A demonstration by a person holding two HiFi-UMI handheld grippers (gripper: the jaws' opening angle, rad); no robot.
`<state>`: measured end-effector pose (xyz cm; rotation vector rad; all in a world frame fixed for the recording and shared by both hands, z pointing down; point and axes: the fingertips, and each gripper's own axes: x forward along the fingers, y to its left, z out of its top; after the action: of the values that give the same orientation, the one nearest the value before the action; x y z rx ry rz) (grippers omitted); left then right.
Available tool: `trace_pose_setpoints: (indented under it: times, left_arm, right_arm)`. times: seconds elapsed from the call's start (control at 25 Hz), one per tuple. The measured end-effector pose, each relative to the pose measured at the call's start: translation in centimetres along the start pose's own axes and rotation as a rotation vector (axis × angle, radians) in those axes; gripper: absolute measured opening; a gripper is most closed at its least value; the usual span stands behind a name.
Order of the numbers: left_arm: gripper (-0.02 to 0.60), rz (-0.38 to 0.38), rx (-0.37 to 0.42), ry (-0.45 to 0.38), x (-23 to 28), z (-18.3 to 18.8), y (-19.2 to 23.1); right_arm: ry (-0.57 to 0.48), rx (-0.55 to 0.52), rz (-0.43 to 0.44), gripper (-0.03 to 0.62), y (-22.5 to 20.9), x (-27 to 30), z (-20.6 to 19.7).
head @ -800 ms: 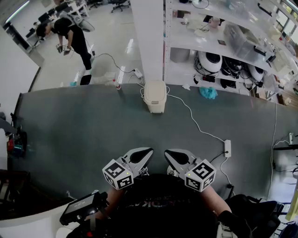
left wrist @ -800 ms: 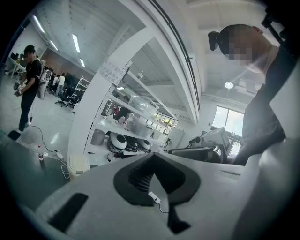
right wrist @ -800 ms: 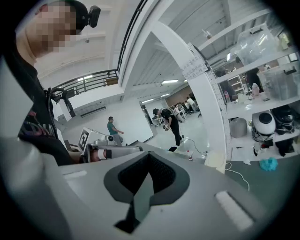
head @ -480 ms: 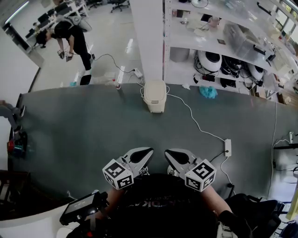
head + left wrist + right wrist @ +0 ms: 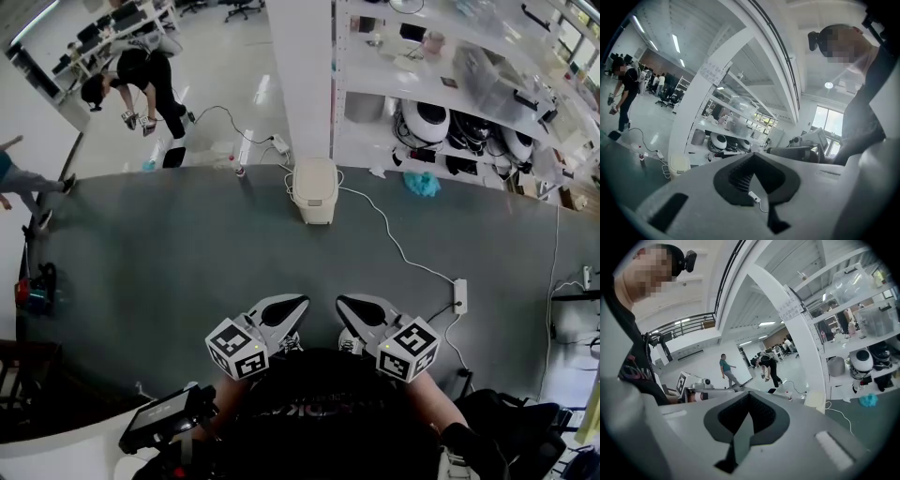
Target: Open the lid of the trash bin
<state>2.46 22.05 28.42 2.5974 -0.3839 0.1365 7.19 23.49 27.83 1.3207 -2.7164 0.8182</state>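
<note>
In the head view the trash bin [image 5: 314,192] stands at the far edge of the grey mat [image 5: 141,272], at the foot of a white pillar [image 5: 300,75], with its lid [image 5: 315,178] down. Both grippers sit close to the person's body at the near edge of the mat, side by side, so the bin lies at about 12 o'clock from them and well apart, with bare mat between.

The left gripper [image 5: 292,305] has its jaws pressed together at the tips with nothing between them. In its own view the bin [image 5: 678,165] shows low at roughly 9 o'clock from the left gripper's [image 5: 752,155] tips.

The right gripper [image 5: 347,304] is likewise closed to a point and empty. In its view the bin [image 5: 813,399] shows at about 3 o'clock from the tips [image 5: 748,394].

A white cable [image 5: 394,244] runs from the bin towards 4 o'clock to a power strip [image 5: 458,298] (it lies just to the right of the right gripper). Shelving [image 5: 450,84] stands beyond the mat, with a teal cloth [image 5: 420,185] at its foot.
</note>
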Motion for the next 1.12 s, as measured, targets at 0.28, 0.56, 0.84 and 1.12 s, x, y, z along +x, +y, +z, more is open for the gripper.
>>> trace_pose_setpoints:
  times: [0.28, 0.56, 0.84, 1.12]
  left_arm:
    - [0.000, -0.030, 0.020, -0.017, -1.2, 0.1, 0.8]
    - [0.000, -0.045, -0.004, -0.031, -2.3, 1.0, 2.2]
    - [0.000, -0.036, -0.041, -0.041, -4.1, 1.4, 4.8]
    - [-0.002, -0.034, -0.055, -0.039, -5.6, 1.3, 7.3]
  right_arm:
    - [-0.023, 0.004, 0.007, 0.008, 0.4, 1.3, 0.2]
    - [-0.036, 0.022, -0.017, 0.008, 0.5, 2.9, 1.0]
    - [-0.054, 0.055, -0.055, 0.008, 0.6, 5.3, 1.7]
    - [-0.075, 0.065, -0.095, 0.008, 0.6, 7.7, 1.8]
